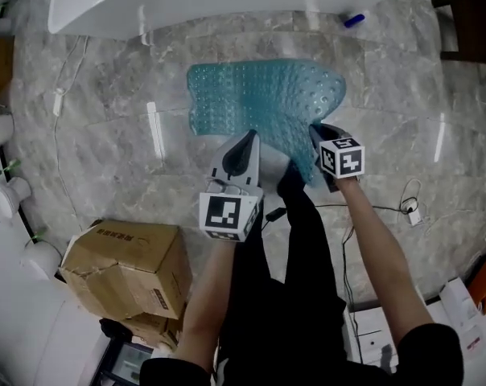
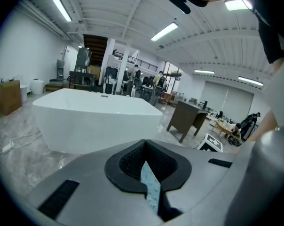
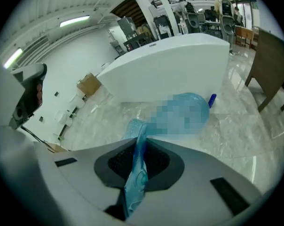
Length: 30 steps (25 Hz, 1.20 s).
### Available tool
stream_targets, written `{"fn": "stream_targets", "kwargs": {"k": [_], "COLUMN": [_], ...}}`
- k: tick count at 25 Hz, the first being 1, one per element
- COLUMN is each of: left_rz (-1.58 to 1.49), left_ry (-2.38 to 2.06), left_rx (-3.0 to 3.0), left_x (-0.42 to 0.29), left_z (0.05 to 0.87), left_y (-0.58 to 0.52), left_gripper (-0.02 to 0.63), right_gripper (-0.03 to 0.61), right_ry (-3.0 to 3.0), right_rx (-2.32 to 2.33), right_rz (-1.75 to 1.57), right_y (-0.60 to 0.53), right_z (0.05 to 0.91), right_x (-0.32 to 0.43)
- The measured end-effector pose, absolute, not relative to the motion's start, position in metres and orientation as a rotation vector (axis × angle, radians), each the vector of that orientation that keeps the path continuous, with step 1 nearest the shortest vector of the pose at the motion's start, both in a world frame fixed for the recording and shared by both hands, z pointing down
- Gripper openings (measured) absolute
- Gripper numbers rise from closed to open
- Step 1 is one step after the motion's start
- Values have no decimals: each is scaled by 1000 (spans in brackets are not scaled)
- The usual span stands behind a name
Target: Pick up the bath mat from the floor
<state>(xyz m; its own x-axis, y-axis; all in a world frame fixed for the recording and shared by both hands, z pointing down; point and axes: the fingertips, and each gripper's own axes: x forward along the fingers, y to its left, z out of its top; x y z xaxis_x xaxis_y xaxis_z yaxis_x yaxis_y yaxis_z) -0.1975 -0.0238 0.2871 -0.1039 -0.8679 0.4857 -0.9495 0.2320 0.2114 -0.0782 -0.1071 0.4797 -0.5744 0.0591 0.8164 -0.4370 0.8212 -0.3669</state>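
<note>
The bath mat (image 1: pixel 267 103) is teal, see-through and covered in bumps, and it is spread on the grey marble floor in front of the bathtub. Both grippers hold its near edge, which curls up off the floor. My left gripper (image 1: pixel 247 141) is shut on the near-left part of the edge; in the left gripper view a thin strip of mat (image 2: pixel 150 185) stands pinched in the left gripper (image 2: pixel 146 171). My right gripper (image 1: pixel 319 133) is shut on the near-right edge, and a folded strip of mat (image 3: pixel 136 173) runs through the right gripper (image 3: pixel 138 161).
A white bathtub (image 1: pixel 227 2) stands just beyond the mat, with a small blue object (image 1: pixel 354 20) on the floor beside it. A cardboard box (image 1: pixel 126 268) sits at my left. Cables and a plug (image 1: pixel 412 209) lie at my right, and dark furniture (image 1: pixel 472 22) stands far right.
</note>
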Motion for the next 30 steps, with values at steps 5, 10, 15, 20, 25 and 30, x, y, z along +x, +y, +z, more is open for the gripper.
{"fn": "stream_targets", "kwargs": {"k": [5,10,15,20,25,30], "left_rz": [188,128,62,32,-6,1], "left_ry": [-2034,-2093,-2107,-2119,-2144,-2161], "left_rx": [1712,1752,1825,1931,2039,2159], "left_x": [-192,-180,-164,-153,-142,-124], "left_z": [196,117,60,21,-29,-78], "left_y": [-10,-4,6,-2,-16,-35], "left_gripper": [12,12,12,12,12,12], "right_gripper": [37,35,35,35,35,35], "right_ry": [-2158,-2304,-2449,-2590,-2688,-2834], "right_rx": [320,366,400,430,424,470], "right_rz": [668,681,597,435,258,117], "right_y": [-106,-108,-112,-129,-128,-139], "right_z": [382,284,197,123,62,-10], "right_x": [-59,-50,-41,-38,-29,-21]}}
